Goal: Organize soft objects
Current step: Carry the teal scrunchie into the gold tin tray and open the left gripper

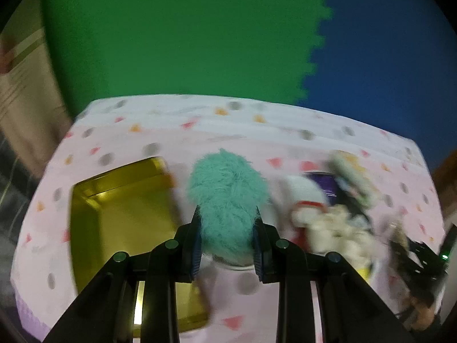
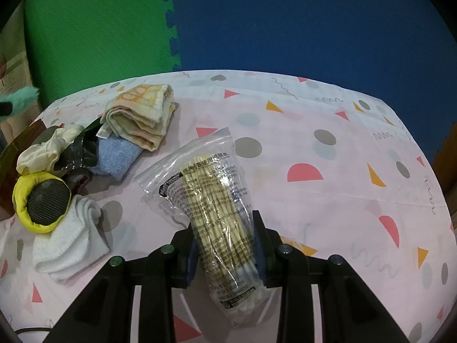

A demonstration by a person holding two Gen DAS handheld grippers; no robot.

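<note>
**Teal fluff in left grip, swab bag in right**

Teal furry toy (image 1: 227, 197) is clamped between the left gripper (image 1: 227, 240) fingers, held off the worktop (image 1: 257, 131). No earlier frame to compare, so only the clamp itself is certain. Left view is motion-blurred.

Landmark: gold tin (image 1: 120, 214), open, sitting on the pink patterned cloth. The toy hangs just right of the tin, not inside it. Further right of the tin: a blurred heap of soft items, white and red plush (image 1: 311, 200) among them; details unreadable.

Right gripper (image 2: 225, 245) fingers are closed on a clear bag of cotton swabs (image 2: 211, 200), bag tilted, top end leaning left. In that view the pile shows sharply: folded orange-and-cream towel (image 2: 145, 111), blue cloth (image 2: 114, 157) touching it, yellow-rimmed pad (image 2: 42, 203), white cloth (image 2: 71, 245) nearest the camera.
</note>
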